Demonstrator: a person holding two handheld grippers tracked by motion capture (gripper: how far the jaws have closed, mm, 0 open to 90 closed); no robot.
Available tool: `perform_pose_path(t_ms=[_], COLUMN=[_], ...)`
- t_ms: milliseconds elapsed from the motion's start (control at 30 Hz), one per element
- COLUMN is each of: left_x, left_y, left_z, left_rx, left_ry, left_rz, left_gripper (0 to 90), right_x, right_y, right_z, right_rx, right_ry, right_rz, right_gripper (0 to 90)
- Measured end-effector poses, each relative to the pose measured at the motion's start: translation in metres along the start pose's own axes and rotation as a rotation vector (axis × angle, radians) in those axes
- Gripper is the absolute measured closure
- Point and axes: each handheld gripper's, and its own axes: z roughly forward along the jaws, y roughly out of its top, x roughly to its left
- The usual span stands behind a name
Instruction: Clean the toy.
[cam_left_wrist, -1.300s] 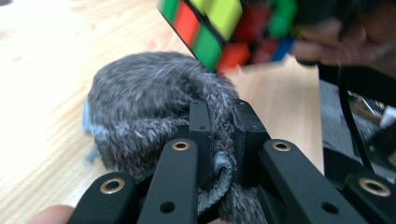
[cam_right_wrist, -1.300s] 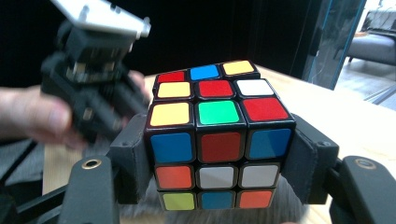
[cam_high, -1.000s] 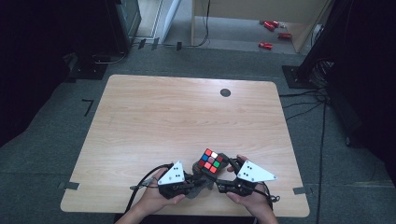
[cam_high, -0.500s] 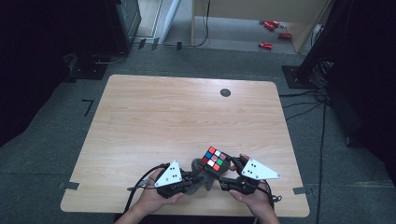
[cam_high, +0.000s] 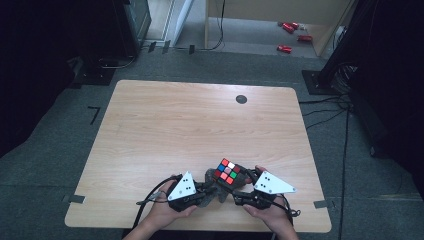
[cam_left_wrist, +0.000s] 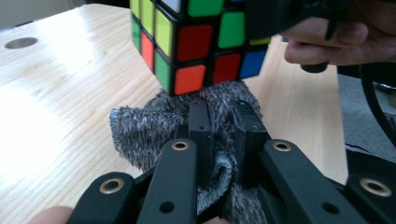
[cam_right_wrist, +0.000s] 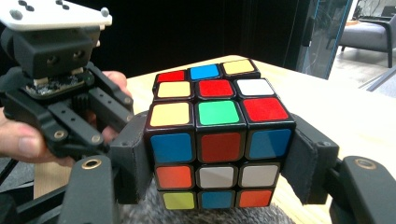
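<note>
A: What step is going on here?

B: The right gripper (cam_high: 243, 186) is clamping its fingers on the scrambled, multicoloured plastic puzzle cube (cam_right_wrist: 217, 137), holding it just above the wooden bench (cam_high: 190, 125), near its front edge. The left gripper (cam_left_wrist: 219, 126) is pinching the fuzzy grey cloth (cam_left_wrist: 154, 128) beneath the cube.

A: And next?

B: Probably rubbing the cloth over a cube face while the right grip is holding firm.
</note>
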Motion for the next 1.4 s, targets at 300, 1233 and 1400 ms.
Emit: perform_pose_path(t_ms=[300,1233,1400], left_x=[0.016,0.005,0.000], left_y=[-0.002,0.000,0.004], left_z=[-0.008,-0.005,-0.004], left_rx=[-0.002,-0.015,-0.048], left_ry=[0.072,0.142,0.161], left_rz=[-0.074,0.008,-0.001], left_gripper=[81.5,31.8,33.2], right_x=[-0.004,0.010,0.018], right_y=[0.000,0.017,0.019], right_z=[-0.003,0.005,0.013], right_rx=[0.003,-0.021,-0.014], right_ry=[-0.017,-0.060,-0.074], right_rz=[-0.001,0.043,0.047], right_gripper=[34.8,34.8,34.8])
